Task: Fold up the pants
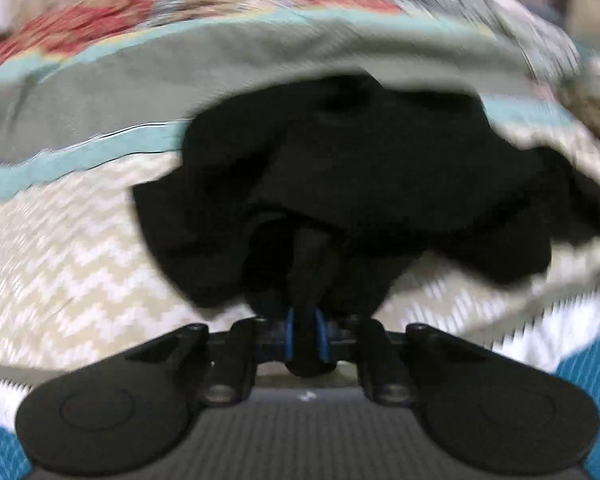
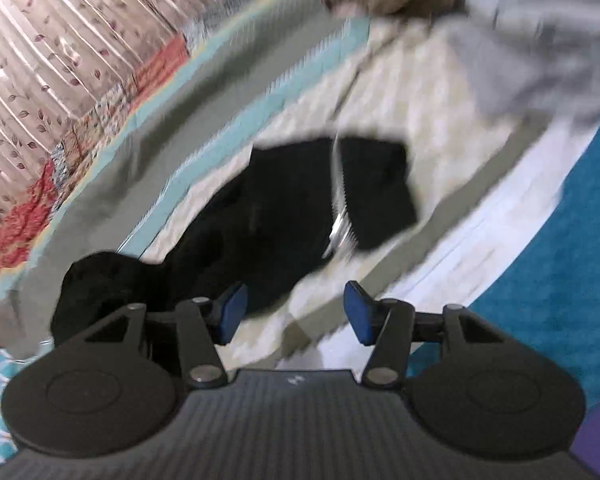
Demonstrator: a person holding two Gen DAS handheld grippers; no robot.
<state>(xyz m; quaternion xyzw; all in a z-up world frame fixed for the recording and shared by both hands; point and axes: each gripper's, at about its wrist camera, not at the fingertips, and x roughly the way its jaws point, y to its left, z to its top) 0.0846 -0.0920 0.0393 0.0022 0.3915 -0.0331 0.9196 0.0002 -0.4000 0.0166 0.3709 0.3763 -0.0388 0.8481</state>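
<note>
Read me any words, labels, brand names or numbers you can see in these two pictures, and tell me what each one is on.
No readable text in either view.
Small white mark on the ribbed grey tool body, left wrist view: a logo-like shape, too small and blurred to read.
The same white mark on the ribbed grey body, right wrist view: also unreadable.
Crumpled black pants and the zigzag-patterned bedcover: no lettering visible.

1. The left gripper (image 1: 305, 334) angles downward, its blue-padded fingers (image 1: 289, 332) pinched nearly together on a fold of black fabric pants (image 1: 340, 184).
2. The right gripper (image 2: 294, 312) angles downward, blue pads (image 2: 358, 312) spread apart, gripping nothing.
</note>
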